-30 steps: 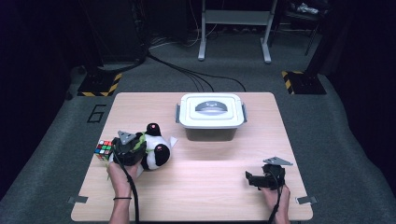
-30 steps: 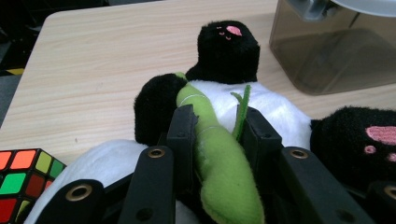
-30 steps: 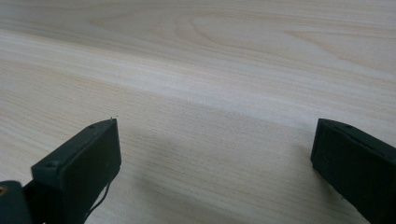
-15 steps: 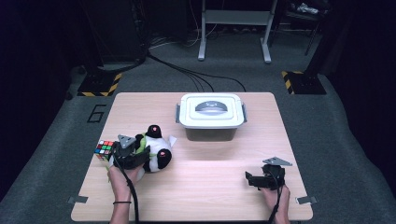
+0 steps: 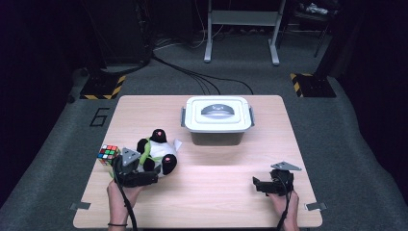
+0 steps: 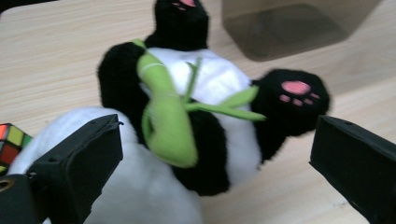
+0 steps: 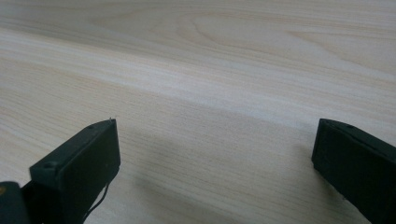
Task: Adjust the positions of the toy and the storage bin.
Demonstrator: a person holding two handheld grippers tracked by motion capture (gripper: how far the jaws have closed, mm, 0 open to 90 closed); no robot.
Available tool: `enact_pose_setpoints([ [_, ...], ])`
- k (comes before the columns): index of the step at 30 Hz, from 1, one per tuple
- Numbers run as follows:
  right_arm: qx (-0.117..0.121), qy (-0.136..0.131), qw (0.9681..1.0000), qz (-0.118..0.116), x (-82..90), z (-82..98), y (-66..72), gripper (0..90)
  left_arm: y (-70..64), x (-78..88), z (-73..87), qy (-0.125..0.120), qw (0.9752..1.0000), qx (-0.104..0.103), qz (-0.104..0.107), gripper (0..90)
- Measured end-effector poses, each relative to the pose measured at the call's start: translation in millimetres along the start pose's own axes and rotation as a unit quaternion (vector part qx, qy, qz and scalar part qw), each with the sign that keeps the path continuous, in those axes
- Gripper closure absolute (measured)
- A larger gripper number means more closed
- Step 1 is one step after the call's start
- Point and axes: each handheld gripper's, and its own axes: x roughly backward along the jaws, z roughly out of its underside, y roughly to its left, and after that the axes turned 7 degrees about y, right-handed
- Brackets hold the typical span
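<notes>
A: Left gripper (image 5: 139,177), lower left of the high view: sitting just below the plush panda (image 5: 156,153). Jaws having just been opening, now standing wide. Nothing pressing on the plush; in the left gripper view (image 6: 212,154) the panda (image 6: 205,116) lying between and beyond the two black jaws, filling the centre of the frame.

B: Position of the panda?

A: Lying on the wooden surface (image 5: 202,192), left of centre in the high view, belly up. Black paw with pink pads (image 6: 294,91) pointing toward the right of the left gripper view. Green strap (image 6: 168,121) crossing the white belly. Touching neither jaw, as far as can be told.

B: Neighbouring items?

A: Colour puzzle cube (image 5: 108,154) resting just beside the gripper, toward the left edge of the high view; one corner (image 6: 10,142) appearing at the lower left of the left gripper view. Lidded grey-white storage box (image 5: 217,118) standing at upper centre, apart from the panda; its smoky wall (image 6: 289,25) showing at the top right of the left gripper view.

B: Right gripper?

A: Resting at lower right of the high view (image 5: 262,184), held in a hand (image 5: 283,199), well apart from the panda. Jaws standing wide in the right gripper view (image 7: 212,158), holding nothing, bare wood (image 7: 210,70) lying between them.
</notes>
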Motion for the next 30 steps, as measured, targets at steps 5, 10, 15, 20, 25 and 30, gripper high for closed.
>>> enact_pose_setpoints([
  [5, 0.0, 0.001, 1.0, 0.0, -0.1, 0.0, 0.3, 0.4, -14.0, 1.5, 11.5, 0.006, 0.9996, -0.022, 0.018, 0.0],
  [10, 0.001, 0.0, 1.0, 0.001, -0.3, -0.1, 0.3, 0.6, -24.7, -1.4, 21.8, 0.017, 0.9991, -0.034, 0.022, 0.0],
  [15, 0.0, -0.001, 1.0, 0.001, -0.3, 0.1, 0.4, 0.7, -35.3, 0.6, 28.3, 0.015, 0.9986, -0.042, 0.028, 0.0],
  [20, 0.004, -0.001, 1.0, 0.002, -0.6, 0.2, 0.4, 0.7, -43.8, -6.7, 35.4, 0.029, 0.9971, -0.055, 0.044, 0.0],
  [25, 0.005, -0.001, 1.0, 0.004, -0.8, 0.3, 0.9, 0.7, -49.2, -32.0, 50.2, 0.042, 0.9934, -0.076, 0.074, 0.0],
  [30, 0.005, 0.0, 1.0, 0.002, -0.9, -0.4, 0.5, 0.4, -54.9, -56.5, 61.6, 0.062, 0.9882, -0.098, 0.101, 0.0],
])
